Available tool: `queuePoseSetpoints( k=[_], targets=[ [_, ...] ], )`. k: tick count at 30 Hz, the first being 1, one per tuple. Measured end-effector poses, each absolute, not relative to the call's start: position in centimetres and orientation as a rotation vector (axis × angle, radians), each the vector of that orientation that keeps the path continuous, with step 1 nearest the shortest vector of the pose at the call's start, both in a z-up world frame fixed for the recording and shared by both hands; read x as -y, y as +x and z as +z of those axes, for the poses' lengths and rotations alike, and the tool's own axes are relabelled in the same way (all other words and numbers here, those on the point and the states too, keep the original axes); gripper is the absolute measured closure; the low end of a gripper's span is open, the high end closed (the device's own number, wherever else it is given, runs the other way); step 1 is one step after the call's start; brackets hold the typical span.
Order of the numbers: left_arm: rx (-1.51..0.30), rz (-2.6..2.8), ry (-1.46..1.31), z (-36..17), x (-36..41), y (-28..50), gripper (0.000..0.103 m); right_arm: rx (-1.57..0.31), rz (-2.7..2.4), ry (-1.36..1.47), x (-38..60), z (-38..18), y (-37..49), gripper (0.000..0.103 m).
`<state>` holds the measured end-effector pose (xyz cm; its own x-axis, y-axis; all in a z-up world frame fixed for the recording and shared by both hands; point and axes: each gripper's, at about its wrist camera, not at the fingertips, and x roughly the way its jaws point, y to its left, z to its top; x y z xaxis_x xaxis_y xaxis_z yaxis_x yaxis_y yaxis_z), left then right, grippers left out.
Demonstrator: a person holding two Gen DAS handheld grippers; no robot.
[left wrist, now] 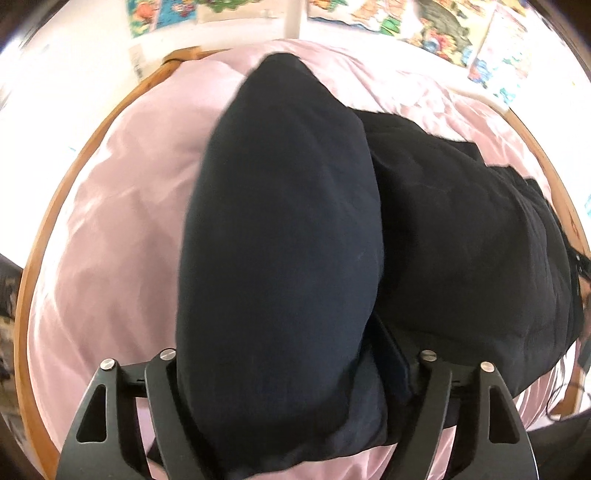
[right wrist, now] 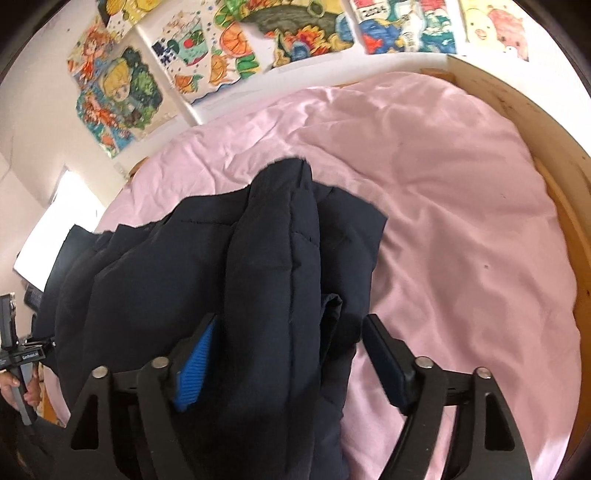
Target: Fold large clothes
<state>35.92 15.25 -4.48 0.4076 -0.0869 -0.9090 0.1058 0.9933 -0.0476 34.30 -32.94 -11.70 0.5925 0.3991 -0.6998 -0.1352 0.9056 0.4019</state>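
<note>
Jaws of the left gripper (left wrist: 291, 373) and right gripper (right wrist: 288, 354) stand apart, dark padded jacket (right wrist: 207, 266) bulging between them and blocking the near view. It lies on a pink sheet (right wrist: 443, 206); a wooden bed frame (right wrist: 535, 122) and wall drawings (right wrist: 229, 44) lie beyond.

Legible text, your inventory:
1. "2024", dark digits on a white patch, top of the colourful fish drawing (right wrist: 384, 26) taped to wall, right-wrist view.
2. Small white brand line on the black camera mount (right wrist: 22, 356) at far left edge, same view; too small to read.

Left-wrist view: nothing legible.
</note>
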Motion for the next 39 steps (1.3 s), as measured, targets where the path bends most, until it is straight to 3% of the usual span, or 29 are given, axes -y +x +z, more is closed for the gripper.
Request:
queuePoseSetpoints(
  k=[10, 13, 18, 39],
  targets=[
    [-1.024, 0.008, 0.035, -1.7, -17.8, 32.1, 0.03, -0.782, 0.27, 0.26, 31.2, -8.9, 31.8, 0.013],
    [-0.958, 0.052, 0.087, -1.0, -17.7, 29.8, 0.03, -0.749, 0.25, 0.255, 30.5, -8.2, 30.9, 0.006],
    [-0.842, 0.105, 0.132, -0.6, -15.9, 26.4, 0.021, -0.691, 0.194, 0.23, 29.6, -7.1, 28.9, 0.0],
    [-0.574, -0.018, 0.097, 2.1, -8.4, 21.2, 0.019, -0.418, 0.091, 0.1, 26.0, -3.7, 20.2, 0.0]
  ],
)
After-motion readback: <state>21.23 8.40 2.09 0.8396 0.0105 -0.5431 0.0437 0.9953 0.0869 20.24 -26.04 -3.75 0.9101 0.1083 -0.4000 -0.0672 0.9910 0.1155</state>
